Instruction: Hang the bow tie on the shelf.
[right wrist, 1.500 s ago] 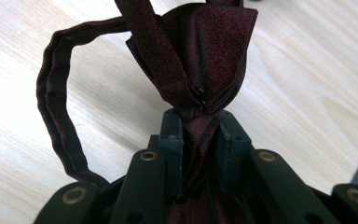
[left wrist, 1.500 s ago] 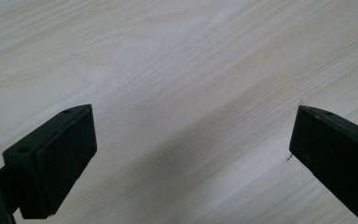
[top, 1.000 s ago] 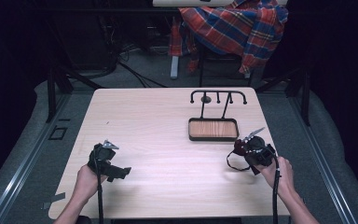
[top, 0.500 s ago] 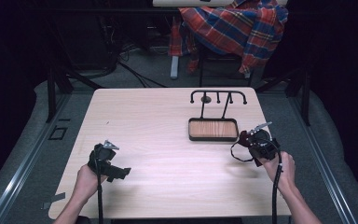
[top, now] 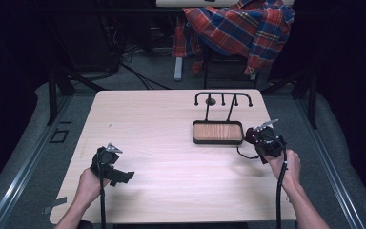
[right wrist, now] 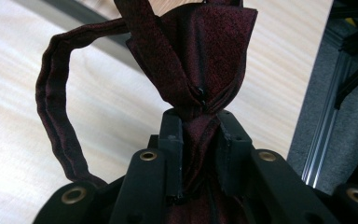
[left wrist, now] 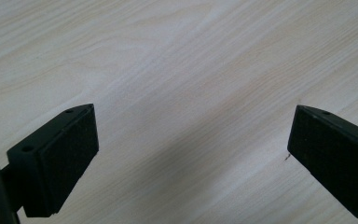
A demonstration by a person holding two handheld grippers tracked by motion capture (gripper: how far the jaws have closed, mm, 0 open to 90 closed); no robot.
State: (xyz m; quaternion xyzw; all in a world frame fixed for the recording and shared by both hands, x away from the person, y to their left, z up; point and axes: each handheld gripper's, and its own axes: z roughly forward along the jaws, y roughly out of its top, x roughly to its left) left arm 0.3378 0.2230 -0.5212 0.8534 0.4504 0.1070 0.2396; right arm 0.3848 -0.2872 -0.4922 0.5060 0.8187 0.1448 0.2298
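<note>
A dark red bow tie (right wrist: 200,51) is pinched at its middle between the jaws of my right gripper (right wrist: 199,140), its thin strap (right wrist: 56,116) looping off to one side. From above, the right gripper (top: 257,138) hovers just right of a small wooden tray (top: 218,132) with a black hook stand (top: 222,98) behind it, and the bow tie (top: 250,136) shows at its tip. My left gripper (top: 119,176) rests low over the table's near left part. Its jaws stand wide apart over bare wood in the left gripper view, the left gripper (left wrist: 191,154) holding nothing.
The light wooden table (top: 162,124) has dark floor and metal rails around it. A plaid cloth (top: 238,28) is draped over a chair behind the far edge. The table's right edge lies close beside my right hand.
My right gripper has carried the bow tie up and away from the near edge, toward the tray's right end. The left gripper has stayed put.
</note>
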